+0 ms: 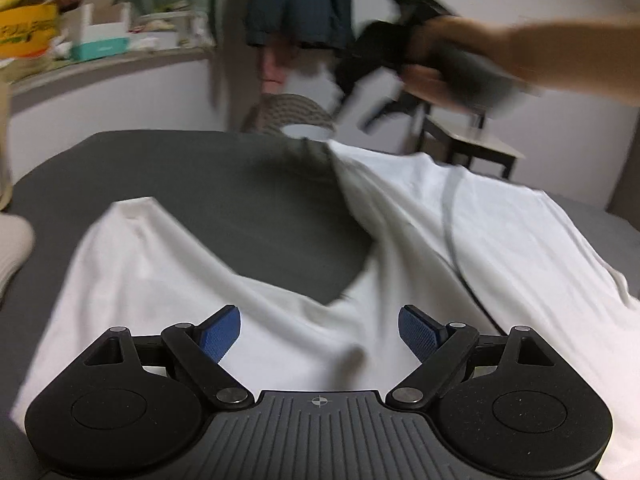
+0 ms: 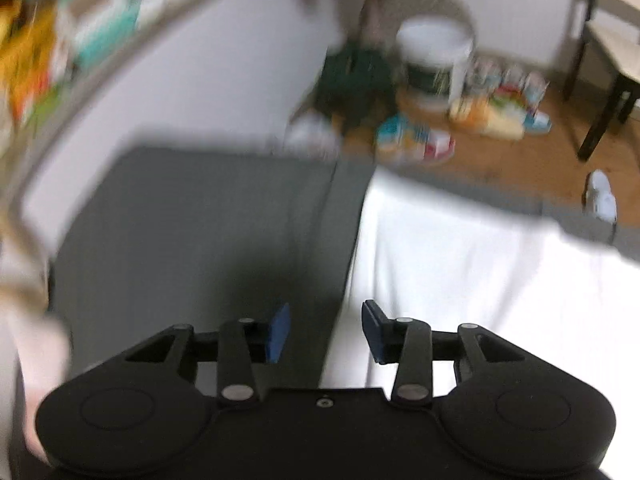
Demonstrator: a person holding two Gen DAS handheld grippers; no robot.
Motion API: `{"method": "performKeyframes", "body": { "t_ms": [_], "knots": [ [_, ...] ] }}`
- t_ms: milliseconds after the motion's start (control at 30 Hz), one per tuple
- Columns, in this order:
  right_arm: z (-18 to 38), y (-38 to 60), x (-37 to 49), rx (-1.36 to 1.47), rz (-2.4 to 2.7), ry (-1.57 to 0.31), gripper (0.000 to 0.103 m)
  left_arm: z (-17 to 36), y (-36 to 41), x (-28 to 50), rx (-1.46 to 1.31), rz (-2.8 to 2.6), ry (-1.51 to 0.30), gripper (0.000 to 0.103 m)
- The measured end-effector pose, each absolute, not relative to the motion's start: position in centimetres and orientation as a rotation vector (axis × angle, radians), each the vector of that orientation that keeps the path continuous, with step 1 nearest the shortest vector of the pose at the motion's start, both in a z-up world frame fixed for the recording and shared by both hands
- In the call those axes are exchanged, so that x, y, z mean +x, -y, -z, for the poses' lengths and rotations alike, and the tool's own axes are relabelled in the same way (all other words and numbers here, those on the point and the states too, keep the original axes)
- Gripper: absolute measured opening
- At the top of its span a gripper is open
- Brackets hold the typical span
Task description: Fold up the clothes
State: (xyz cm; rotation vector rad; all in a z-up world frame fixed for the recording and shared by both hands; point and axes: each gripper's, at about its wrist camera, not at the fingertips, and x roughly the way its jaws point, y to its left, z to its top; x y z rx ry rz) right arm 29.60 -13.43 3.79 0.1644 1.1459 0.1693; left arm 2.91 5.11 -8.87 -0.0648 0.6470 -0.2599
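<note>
Grey bed: one white garment (rumpled); two claws, both empty.

One white garment, plain and unprinted, lies spread on a dark grey surface, partly opened and not yet folded flat. In the left wrist view one portion runs toward the near left with a squared corner, a second, wider portion runs to the right, and the two meet near the bottom centre, leaving a wedge of grey exposed between them. Soft creases cross the cloth; the right wrist view is blurred, showing only its straight left edge against the grey.
</note>
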Motion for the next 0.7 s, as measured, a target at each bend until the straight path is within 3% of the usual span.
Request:
{"method": "performKeyframes", "body": {
  "t_ms": [33,567,700],
  "knots": [
    [-3.3,12.4,28.4,0.123,-0.174,-1.190,0.029,9.0,-5.8,3.2,-0.094,0.253,-0.654,0.086],
    [0.0,5.2,22.5,0.022,-0.118,-1.522,0.028,9.8,-11.4,5.1,-0.243,-0.006,-0.639,0.087],
    [0.7,5.2,22.7,0.067,-0.079,-1.537,0.009,9.7,-11.6,5.1,-0.242,0.016,-0.646,0.087]
  ]
}}
